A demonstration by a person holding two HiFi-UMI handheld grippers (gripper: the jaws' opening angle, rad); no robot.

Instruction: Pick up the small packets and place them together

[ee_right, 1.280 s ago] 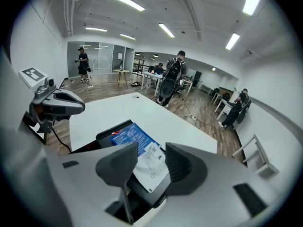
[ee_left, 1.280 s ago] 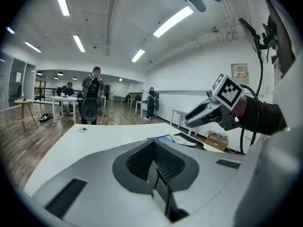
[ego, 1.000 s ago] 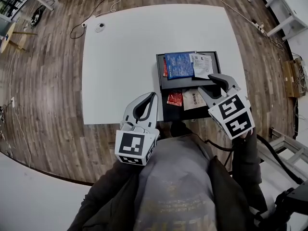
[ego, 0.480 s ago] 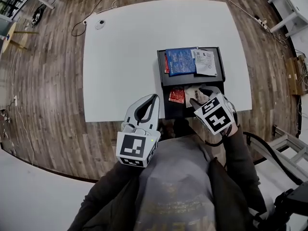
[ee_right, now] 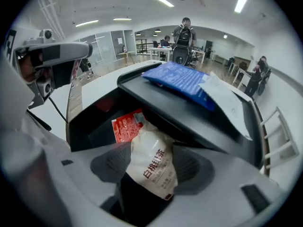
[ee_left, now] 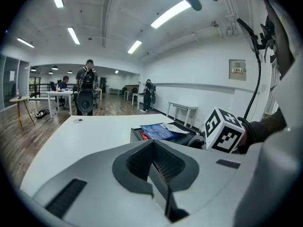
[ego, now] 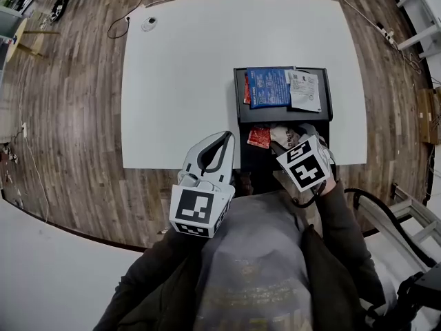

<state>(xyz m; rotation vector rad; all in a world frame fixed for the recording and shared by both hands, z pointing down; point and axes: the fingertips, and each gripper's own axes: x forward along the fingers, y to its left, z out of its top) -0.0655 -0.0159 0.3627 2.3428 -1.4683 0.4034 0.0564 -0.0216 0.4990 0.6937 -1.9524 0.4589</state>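
A black two-level tray (ego: 284, 113) stands near the white table's front right. A blue packet (ego: 269, 87) and a white packet (ego: 305, 90) lie on its upper level. On the lower level lie a red packet (ego: 259, 137) and a beige packet (ego: 281, 134). My right gripper (ego: 289, 136) points down over the beige packet (ee_right: 147, 150). Its jaws have just been opening, and the packet lies between the pads with the red packet (ee_right: 127, 125) just beyond. My left gripper (ego: 222, 138) hovers at the table's front edge, left of the tray, shut and empty.
The white table (ego: 179, 81) carries a small round object (ego: 147, 23) at its far left corner. Cables trail on the wooden floor (ego: 62, 116) around it. In the left gripper view, people and desks stand far behind the table.
My right gripper has come down from above the tray's front right onto the lower level, around the beige packet. The left gripper has hardly moved.
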